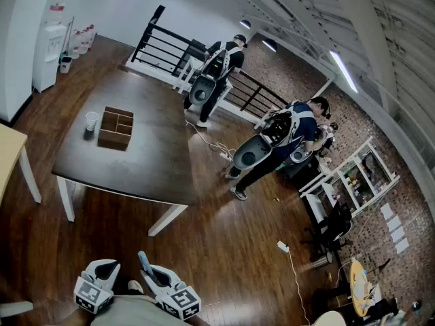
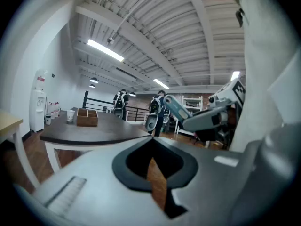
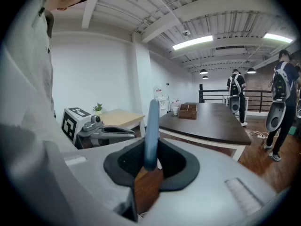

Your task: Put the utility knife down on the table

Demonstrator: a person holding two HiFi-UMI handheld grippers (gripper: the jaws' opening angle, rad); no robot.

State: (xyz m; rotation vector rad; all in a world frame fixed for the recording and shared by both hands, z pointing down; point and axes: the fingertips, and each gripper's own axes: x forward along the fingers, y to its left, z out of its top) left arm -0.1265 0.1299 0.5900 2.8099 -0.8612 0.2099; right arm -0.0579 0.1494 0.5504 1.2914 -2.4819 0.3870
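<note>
We hold both grippers low at the near edge of the head view, above the brown wooden plank floor (image 1: 224,229). The right gripper (image 3: 151,144) is clamped on the slim blue-grey utility knife (image 3: 152,121). The knife stands upright between its jaws, its upper end well clear of them. In the left gripper view the same knife slants up and to the left out of the right gripper.

The left gripper (image 2: 152,139) sits just to the left of the right one. Its jaws meet at the tips and carry nothing; only floor shows through the slit behind them.

The knife is well apart from the dark brown table with white legs (image 1: 156,158), which stands farther off. On the table's far left part rests a brown wooden box with compartments (image 1: 115,128). A white paper cup (image 1: 92,120) stands just to its left.

Beyond the table, to the right, two people in dark tops with white backpack rigs (image 1: 219,66) (image 1: 285,138) stand on the floor.
</note>
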